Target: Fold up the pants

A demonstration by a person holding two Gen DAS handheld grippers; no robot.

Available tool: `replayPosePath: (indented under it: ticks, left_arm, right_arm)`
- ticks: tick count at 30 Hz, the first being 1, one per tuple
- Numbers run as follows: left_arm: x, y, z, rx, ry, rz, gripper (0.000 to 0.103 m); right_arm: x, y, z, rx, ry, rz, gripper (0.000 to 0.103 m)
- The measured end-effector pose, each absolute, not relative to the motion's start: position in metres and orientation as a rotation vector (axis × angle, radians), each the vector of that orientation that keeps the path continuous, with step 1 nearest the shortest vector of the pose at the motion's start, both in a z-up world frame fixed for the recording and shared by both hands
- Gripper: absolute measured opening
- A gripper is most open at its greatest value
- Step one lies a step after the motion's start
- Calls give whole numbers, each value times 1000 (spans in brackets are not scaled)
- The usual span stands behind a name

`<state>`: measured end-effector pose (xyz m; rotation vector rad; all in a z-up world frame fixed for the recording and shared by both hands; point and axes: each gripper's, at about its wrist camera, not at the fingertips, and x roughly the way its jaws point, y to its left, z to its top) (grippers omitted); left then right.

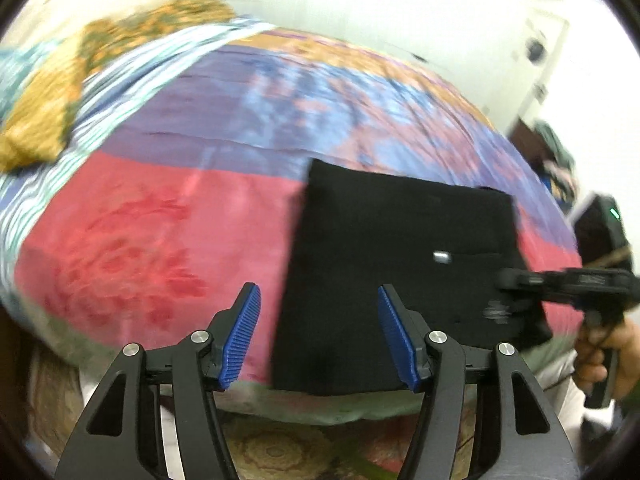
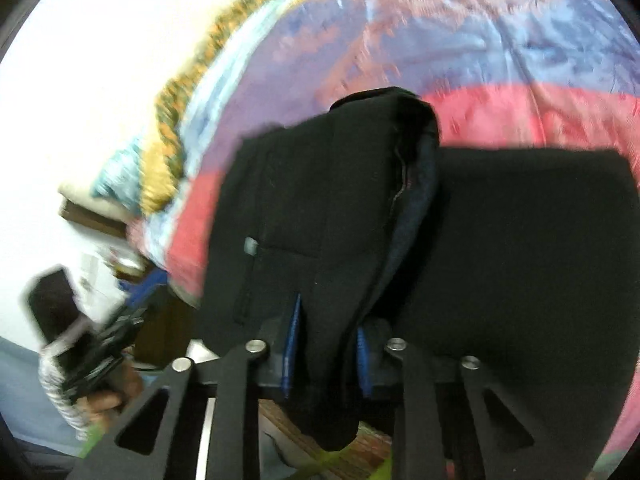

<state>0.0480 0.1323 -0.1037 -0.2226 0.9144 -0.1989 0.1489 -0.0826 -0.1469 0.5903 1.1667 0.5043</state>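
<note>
The black pants (image 1: 400, 264) lie folded into a rectangle near the front edge of the bed, with a small metal button (image 1: 442, 257) showing. My left gripper (image 1: 319, 336) is open and empty, hovering just over the pants' front left corner. My right gripper (image 2: 326, 350) is shut on a thick fold of the black pants (image 2: 332, 208) and lifts that edge off the bed. In the left wrist view the right gripper (image 1: 516, 280) reaches in from the right at the pants' right edge.
A colourful bedspread (image 1: 168, 216) in red, purple and blue covers the bed. An orange patterned cloth (image 1: 52, 92) lies at its far left. White walls stand behind. A floral surface (image 1: 280, 452) shows below the bed's front edge.
</note>
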Motion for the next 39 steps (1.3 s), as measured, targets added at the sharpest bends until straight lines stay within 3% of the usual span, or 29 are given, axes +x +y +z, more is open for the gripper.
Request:
replayPosePath:
  ticks: [5,13,20,24,28,30,31,39]
  left_arm:
    - [49,158,-106,-271,918,-134,63]
    - [47,140,-108,-242,923,-173,63]
    - [46,107,-107,-147,927,-243,63]
    - [49,84,-115,-89,958,-277,63]
    - [46,72,-118,-33,969,-281,63]
    - [44,72,-119,-36,973,-287,63]
    - [44,73,-120,-39,979,-287,63]
    - [44,73,-124,-58,989,-287,63]
  right_arm:
    - [147,-103,-110,688,1086,568,19]
    - [132,-167,-98,809,1031,500,18]
    - [100,-221,-125,852,1060,382,18]
    - [104,-229,-169,754,1158,297,18]
    - [101,-242,-185,849,1143,283,29]
    - [96,-253,-174,862,1102,264,48]
    - [92,-258,-165,843,1086,249,50]
    - [72,-259,-128,894,1122,381,51]
